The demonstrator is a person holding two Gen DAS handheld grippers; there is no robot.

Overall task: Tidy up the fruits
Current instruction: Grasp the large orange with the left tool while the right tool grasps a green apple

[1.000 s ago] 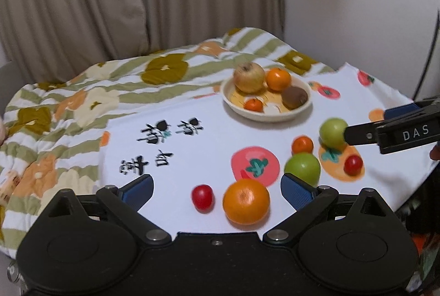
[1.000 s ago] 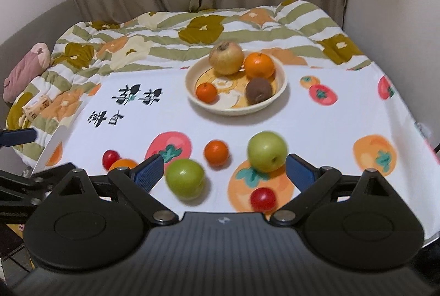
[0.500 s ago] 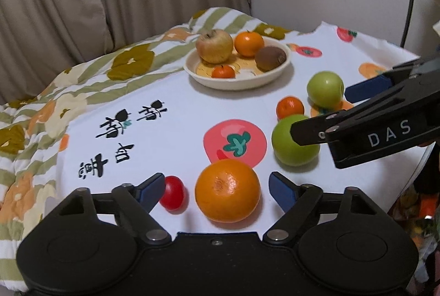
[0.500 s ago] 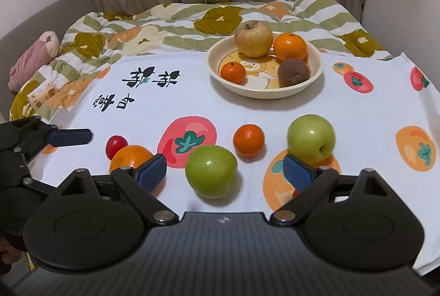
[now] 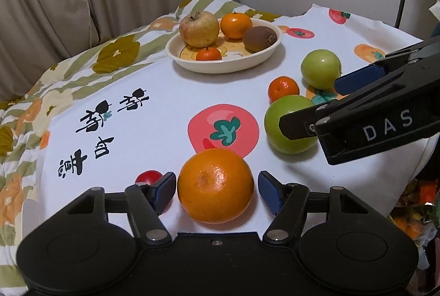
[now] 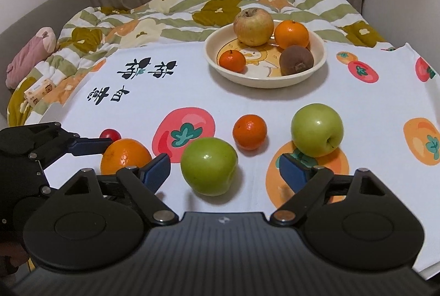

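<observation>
A large orange (image 5: 216,186) lies on the white fruit-print cloth (image 5: 154,131), between the fingers of my left gripper (image 5: 216,187). Its jaws are closing, with the blue pads close beside the peel and a sliver of gap on the right. My right gripper (image 6: 224,171) straddles a green apple (image 6: 209,166). Its jaws are closing too, still well clear of the apple. A cream bowl (image 6: 264,81) at the back holds a yellowish apple (image 6: 253,26), an orange, a kiwi and a small mandarin. Another green apple (image 6: 316,129), a mandarin (image 6: 249,132) and a cherry tomato (image 6: 110,134) lie loose.
A flowered striped quilt (image 6: 165,18) covers the surface beyond the cloth, with a pink soft toy (image 6: 30,57) and a tissue pack (image 6: 40,91) at its left. Curtains and a wall stand behind. The cloth's near edge drops off just under both grippers.
Both grippers sank toward the cloth. The left jaws narrowed around the large orange, and the right gripper came down over the near green apple.
</observation>
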